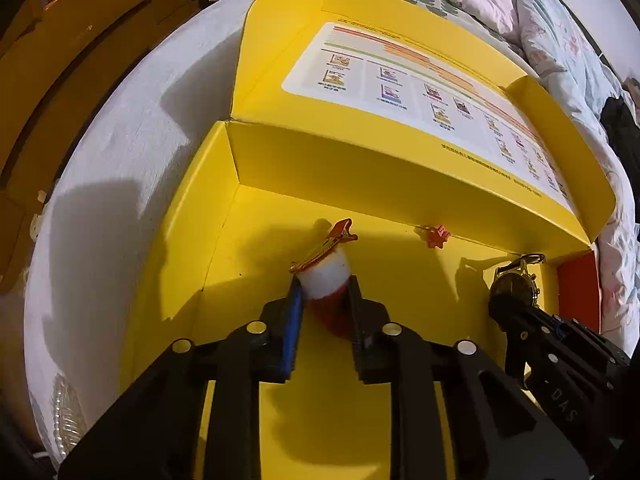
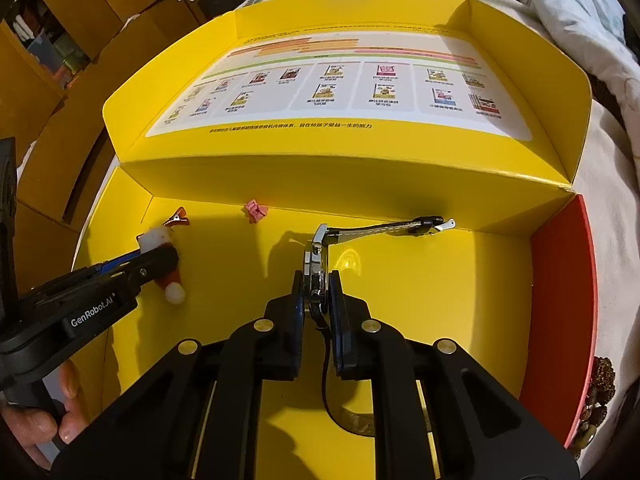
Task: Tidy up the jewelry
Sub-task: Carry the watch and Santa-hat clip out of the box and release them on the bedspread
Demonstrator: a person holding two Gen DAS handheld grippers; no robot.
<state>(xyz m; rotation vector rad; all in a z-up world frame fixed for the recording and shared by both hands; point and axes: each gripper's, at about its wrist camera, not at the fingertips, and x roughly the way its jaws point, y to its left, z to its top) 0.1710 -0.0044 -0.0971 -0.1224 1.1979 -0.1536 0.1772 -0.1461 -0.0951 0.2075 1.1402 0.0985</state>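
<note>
Our left gripper [image 1: 325, 292] clamps a Santa-hat hair clip [image 1: 329, 276] low over the yellow box [image 1: 180, 248] floor near its left wall. Our right gripper [image 2: 317, 280] pinches a wristwatch [image 2: 316, 258] on edge at mid-floor, its strap [image 2: 384, 228] reaching toward the back wall. Between them, against that wall, lies a small pink clip [image 2: 254, 210]. Beyond rises the printed lid [image 2: 340, 88].

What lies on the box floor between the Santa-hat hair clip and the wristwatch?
A small pink clip by the back wall lies between the Santa-hat hair clip and the wristwatch; otherwise bare yellow floor, clearest in the right wrist view.
</note>
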